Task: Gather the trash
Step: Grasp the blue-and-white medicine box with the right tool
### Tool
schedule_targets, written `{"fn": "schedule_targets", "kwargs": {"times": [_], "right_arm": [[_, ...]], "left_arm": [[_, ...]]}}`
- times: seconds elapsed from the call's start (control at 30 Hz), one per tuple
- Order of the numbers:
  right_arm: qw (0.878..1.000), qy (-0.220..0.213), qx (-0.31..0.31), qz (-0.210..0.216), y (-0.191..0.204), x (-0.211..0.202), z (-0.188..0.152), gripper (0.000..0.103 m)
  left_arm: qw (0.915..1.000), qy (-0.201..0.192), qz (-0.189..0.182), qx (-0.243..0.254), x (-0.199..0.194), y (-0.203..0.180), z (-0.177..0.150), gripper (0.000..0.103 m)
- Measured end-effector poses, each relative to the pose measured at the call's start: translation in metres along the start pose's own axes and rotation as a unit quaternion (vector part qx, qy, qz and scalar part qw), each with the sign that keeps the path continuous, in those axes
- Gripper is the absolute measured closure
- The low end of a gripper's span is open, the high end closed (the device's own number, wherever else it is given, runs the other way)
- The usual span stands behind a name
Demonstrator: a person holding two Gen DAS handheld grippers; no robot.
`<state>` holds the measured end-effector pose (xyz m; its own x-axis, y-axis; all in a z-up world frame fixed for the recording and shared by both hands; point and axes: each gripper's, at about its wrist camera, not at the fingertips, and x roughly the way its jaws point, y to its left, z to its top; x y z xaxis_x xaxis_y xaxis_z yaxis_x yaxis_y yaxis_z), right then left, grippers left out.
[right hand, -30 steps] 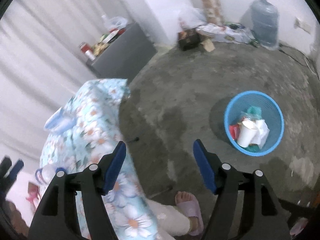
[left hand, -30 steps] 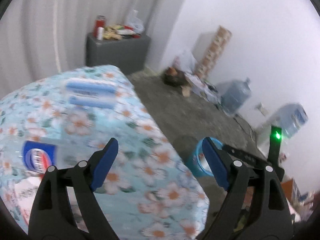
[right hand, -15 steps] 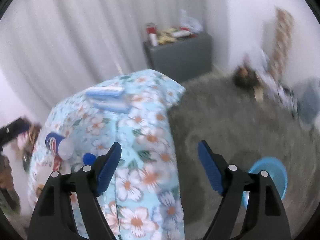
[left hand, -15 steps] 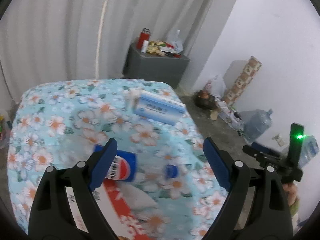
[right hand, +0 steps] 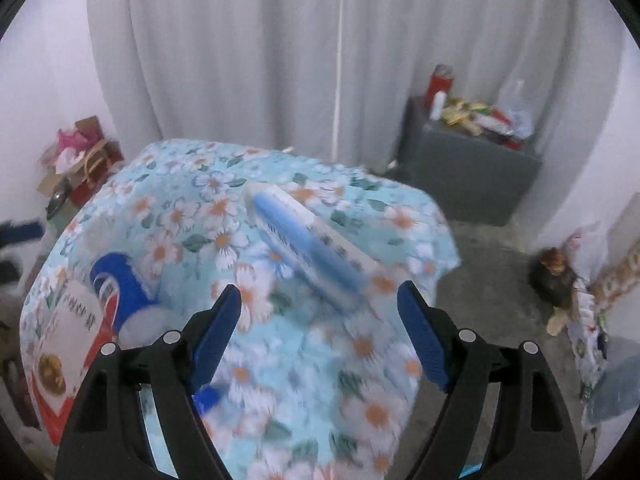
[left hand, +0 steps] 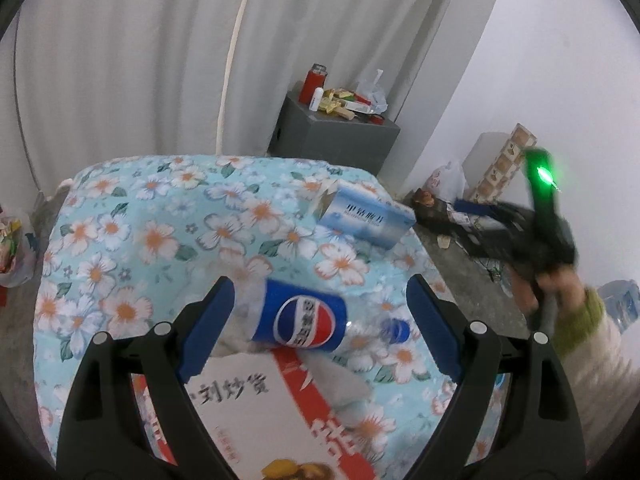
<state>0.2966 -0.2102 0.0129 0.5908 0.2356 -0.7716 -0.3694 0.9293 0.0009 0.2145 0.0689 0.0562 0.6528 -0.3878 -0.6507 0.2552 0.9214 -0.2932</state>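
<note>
Since a second ago both cameras have swung off the concrete floor and the blue trash basket and onto the table, which now fills both views. The table wears a light-blue floral tablecloth [left hand: 132, 216] that hangs over its edges. Going left to right in the left wrist view: a plastic bag of clutter [left hand: 14, 248] sits on the floor by the white curtain [left hand: 132, 60]; the left gripper [left hand: 320, 320] hangs over the cloth with its jaws spread wide and nothing pressed between them; under it lies a red-and-white printed package [left hand: 248, 412], and resting partly on that a crushed Pepsi bottle [left hand: 308, 322] on its side, blue cap to the right. Farther back, near the table's right edge, lies a blue-and-white carton [left hand: 366, 220]. Behind stands a grey cabinet [left hand: 332, 136] topped with a red flask and wrappers. At far right a hand holds the right gripper [right hand: 320, 332], jaws apart and empty above the carton.
</note>
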Motion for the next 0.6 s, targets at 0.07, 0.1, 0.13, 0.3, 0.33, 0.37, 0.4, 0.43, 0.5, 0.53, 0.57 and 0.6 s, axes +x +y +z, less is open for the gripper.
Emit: {"fn": "schedule_targets", "kwargs": {"times": [0.07,0.1,0.13,0.3,0.33,0.37,0.4,0.43,0.5,0.53,0.57,0.6], "right_arm": [[0.999,0.018,0.009,0.025,-0.003,0.023,0.017,0.025],[0.999,0.025,0.013,0.032,-0.004,0.030,0.021,0.025],[0.999,0.034,0.017,0.038,-0.004,0.042,0.028,0.025],[0.996,0.076,0.006,0.035,-0.002,0.086,0.040,0.025],[0.996,0.085,0.001,0.030,-0.001,0.094,0.041,0.025],[0.996,0.089,-0.003,0.025,0.001,0.100,0.041,0.027],[0.995,0.095,-0.011,0.017,0.002,0.106,0.042,0.031],[0.995,0.098,-0.015,0.013,0.002,0.109,0.042,0.033],[0.995,0.101,-0.022,0.006,0.004,0.113,0.042,0.035],[0.995,0.099,-0.025,0.004,0.006,0.113,0.042,0.037],[0.995,0.099,-0.028,0.004,0.007,0.113,0.042,0.041],[0.995,0.098,-0.029,0.002,0.009,0.112,0.041,0.046]], "left_arm": [[1.0000,-0.004,0.006,-0.003,-0.006,0.007,-0.005,0.020],[0.9999,-0.006,0.009,-0.005,-0.009,0.010,-0.008,0.020],[0.9998,-0.010,0.014,-0.007,-0.015,0.015,-0.012,0.020],[0.9988,-0.017,0.035,-0.028,-0.036,0.039,-0.031,0.020],[0.9985,-0.015,0.042,-0.032,-0.039,0.044,-0.035,0.020],[0.9981,-0.014,0.048,-0.035,-0.041,0.048,-0.040,0.020],[0.9974,-0.012,0.057,-0.041,-0.044,0.053,-0.046,0.020],[0.9969,-0.011,0.062,-0.047,-0.046,0.057,-0.052,0.020],[0.9958,-0.009,0.068,-0.062,-0.049,0.065,-0.061,0.020],[0.9947,-0.004,0.071,-0.074,-0.049,0.070,-0.068,0.020],[0.9938,0.003,0.074,-0.083,-0.048,0.074,-0.074,0.020],[0.9927,0.012,0.076,-0.093,-0.047,0.078,-0.083,0.020]]}}
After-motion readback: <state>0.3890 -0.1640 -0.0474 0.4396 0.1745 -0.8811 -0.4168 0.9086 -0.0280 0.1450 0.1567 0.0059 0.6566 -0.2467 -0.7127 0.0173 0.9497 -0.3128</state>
